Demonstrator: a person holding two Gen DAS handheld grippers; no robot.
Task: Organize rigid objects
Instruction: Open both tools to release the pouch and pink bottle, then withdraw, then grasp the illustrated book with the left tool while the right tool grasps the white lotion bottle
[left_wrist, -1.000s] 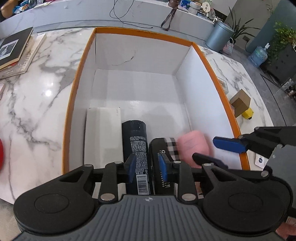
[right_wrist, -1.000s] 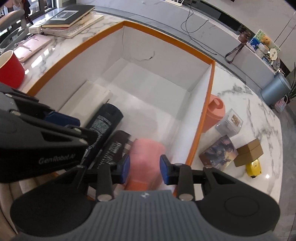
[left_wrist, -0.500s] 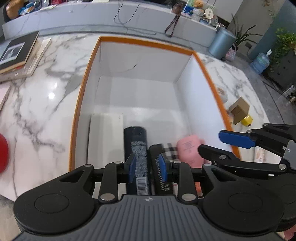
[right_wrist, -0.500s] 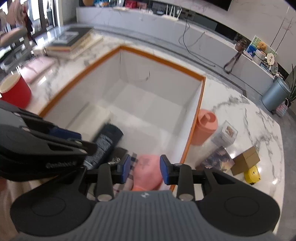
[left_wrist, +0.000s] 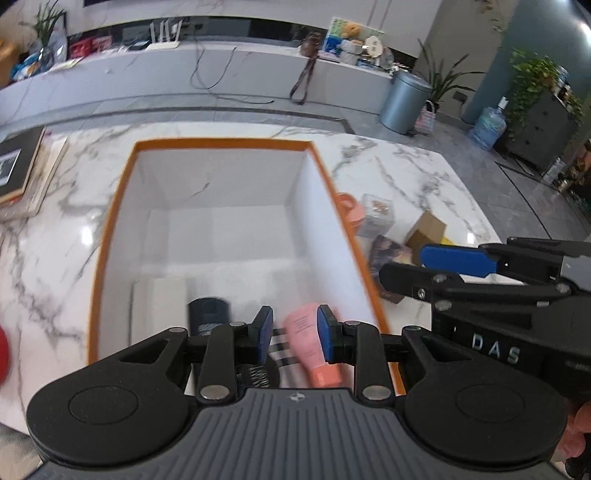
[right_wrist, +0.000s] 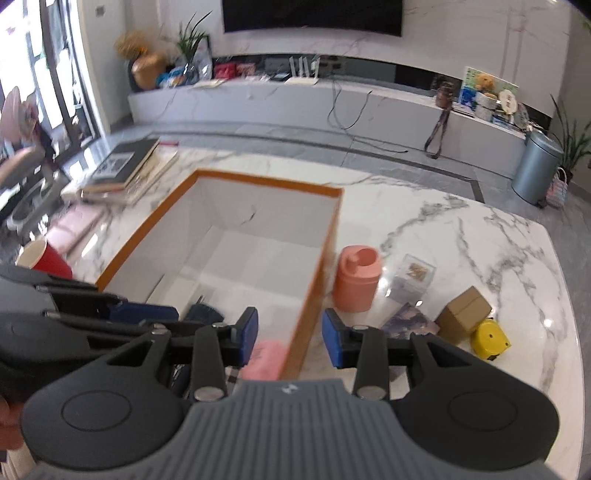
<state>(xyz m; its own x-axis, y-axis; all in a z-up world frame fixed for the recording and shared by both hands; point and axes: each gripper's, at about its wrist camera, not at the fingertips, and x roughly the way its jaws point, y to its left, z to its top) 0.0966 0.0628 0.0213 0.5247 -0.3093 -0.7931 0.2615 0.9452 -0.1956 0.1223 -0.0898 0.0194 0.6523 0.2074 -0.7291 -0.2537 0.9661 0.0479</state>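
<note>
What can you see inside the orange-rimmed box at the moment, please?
Inside the box, along the near wall: a white flat box, a dark can, a checked item and a pink bottle. The left gripper covers their near ends.

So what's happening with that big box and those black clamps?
A person is packing objects into an orange-rimmed white box with two handheld tools. A pink bottle, a black can and a white flat box lie inside. Both the left tool and right tool are empty above it; the right's jaws have just been opening.
</note>
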